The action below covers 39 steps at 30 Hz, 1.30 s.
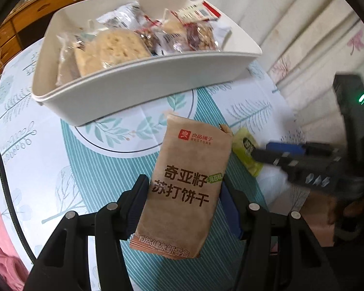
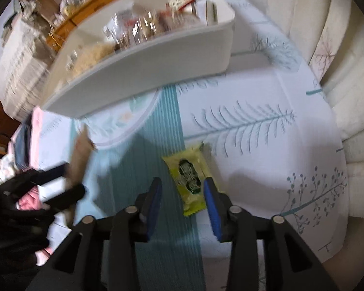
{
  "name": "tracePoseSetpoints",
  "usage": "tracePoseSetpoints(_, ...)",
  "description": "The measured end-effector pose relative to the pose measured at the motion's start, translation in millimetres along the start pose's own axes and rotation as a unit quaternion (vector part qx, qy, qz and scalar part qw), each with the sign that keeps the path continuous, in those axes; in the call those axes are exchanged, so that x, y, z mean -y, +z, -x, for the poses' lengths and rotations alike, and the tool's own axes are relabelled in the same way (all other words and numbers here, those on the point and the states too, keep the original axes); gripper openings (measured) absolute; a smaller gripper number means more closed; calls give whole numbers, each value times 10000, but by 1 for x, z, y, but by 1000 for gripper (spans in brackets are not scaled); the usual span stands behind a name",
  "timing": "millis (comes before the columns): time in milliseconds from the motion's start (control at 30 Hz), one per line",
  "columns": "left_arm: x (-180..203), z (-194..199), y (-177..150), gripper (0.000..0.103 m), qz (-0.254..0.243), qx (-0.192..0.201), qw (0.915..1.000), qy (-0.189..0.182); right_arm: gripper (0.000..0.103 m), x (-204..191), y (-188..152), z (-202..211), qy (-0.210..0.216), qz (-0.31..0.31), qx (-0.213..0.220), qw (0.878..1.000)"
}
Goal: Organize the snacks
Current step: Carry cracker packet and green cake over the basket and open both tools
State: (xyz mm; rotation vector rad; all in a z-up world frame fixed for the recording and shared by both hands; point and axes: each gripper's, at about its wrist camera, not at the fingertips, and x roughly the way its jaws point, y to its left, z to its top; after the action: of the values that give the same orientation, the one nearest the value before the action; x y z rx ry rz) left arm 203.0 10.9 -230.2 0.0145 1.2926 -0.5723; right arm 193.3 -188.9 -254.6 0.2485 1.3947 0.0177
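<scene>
Round table under a white cloth with teal leaf print point(image 1: 48, 150). On it: white oblong plastic bin point(image 1: 143, 82), filled with wrapped snacks.

Brown paper cracker packet point(image 1: 184, 181): lifted clear of the cloth, near the bin, long axis toward the bin. Clamped across its width by left gripper point(image 1: 185, 194), pitched steeply down.

Small yellow-green snack packet point(image 2: 190, 181): flat on the cloth, long axis in line with the fingers. Right gripper point(image 2: 183, 203): pointing down, jaws apart, straddling the packet; contact not discernible.

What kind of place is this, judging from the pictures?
Probably a room in a home: a table under a leaf-patterned tablecloth, curtains close behind it, and a wooden drawer cabinet further back.
</scene>
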Motion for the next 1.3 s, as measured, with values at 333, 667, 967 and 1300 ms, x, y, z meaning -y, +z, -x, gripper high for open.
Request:
tracePoseSetpoints(333,-16,27,7,57,299,104,9995,-31,52,-8,3,-24,-339,402,-187,9984)
tracePoseSetpoints(667,-7,39,26,57,476,373,9982,-2,38,-12,17,-32,-158,689,-250,9972)
tracePoseSetpoints(967,3,59,67,57,651,914,9937,-18,38,-33,54,15,373,1292,282,9905)
tracePoseSetpoints(1300,1,71,127,57,936,1634,9817,267,38,-32,119,67,745,1715,1214,9748)
